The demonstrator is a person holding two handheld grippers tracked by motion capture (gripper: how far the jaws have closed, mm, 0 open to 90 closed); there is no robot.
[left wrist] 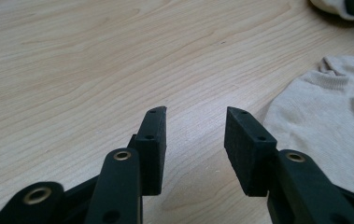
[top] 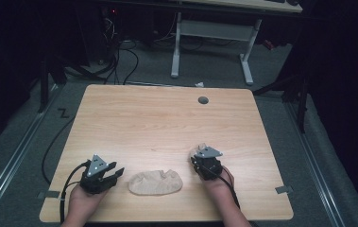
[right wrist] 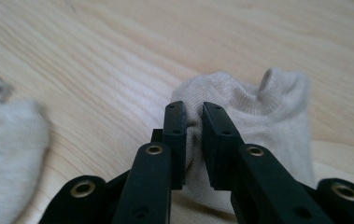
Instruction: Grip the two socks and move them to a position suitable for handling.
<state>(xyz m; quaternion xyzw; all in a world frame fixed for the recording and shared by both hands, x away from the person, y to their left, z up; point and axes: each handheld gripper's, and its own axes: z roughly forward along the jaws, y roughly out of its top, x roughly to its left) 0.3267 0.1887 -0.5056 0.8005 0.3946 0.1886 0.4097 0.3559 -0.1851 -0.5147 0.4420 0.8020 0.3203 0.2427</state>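
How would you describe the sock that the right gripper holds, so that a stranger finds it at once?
Start at the wooden table and go to its near edge, where two beige socks are. The held sock is bunched between the jaws of the right gripper. The other sock lies flat on the table between the two grippers.

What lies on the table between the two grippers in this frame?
A beige sock lies flat between the left gripper and right gripper, seen in the high view.
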